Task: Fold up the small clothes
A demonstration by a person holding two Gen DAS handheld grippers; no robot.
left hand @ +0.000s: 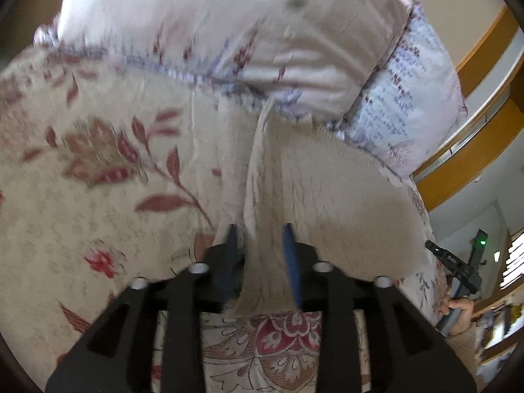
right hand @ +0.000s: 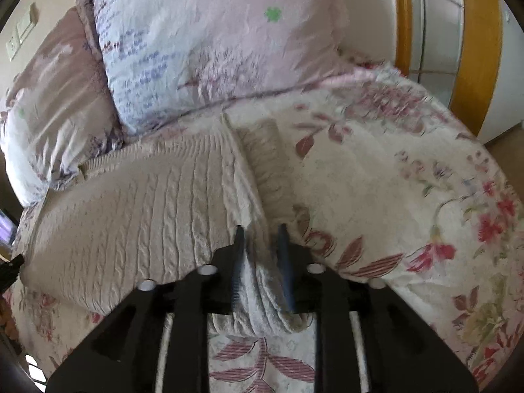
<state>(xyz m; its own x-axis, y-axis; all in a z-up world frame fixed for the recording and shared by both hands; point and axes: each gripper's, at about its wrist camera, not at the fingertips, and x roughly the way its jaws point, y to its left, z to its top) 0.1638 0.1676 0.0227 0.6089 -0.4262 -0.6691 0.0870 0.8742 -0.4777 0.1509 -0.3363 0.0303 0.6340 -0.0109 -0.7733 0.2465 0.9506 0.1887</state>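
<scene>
Both tools (left hand: 262,255) (right hand: 262,255) have sweater (right hand: 147,216) folds between them.

The right tongs (right hand: 261,249) point down at a cream cable-knit sweater (right hand: 147,216) spread on a bed with a floral bedspread (right hand: 393,180). A bunched fold of the knit lies between the two blue pads (right hand: 284,255), which stand a little apart; whether they press on it cannot be told. A ribbed part of the sweater runs away from the tongs toward a pale printed pillow (right hand: 213,42). A second, mauve pillow (right hand: 55,98) lies left of it. A wooden frame (right hand: 475,49) stands at upper right.
</scene>
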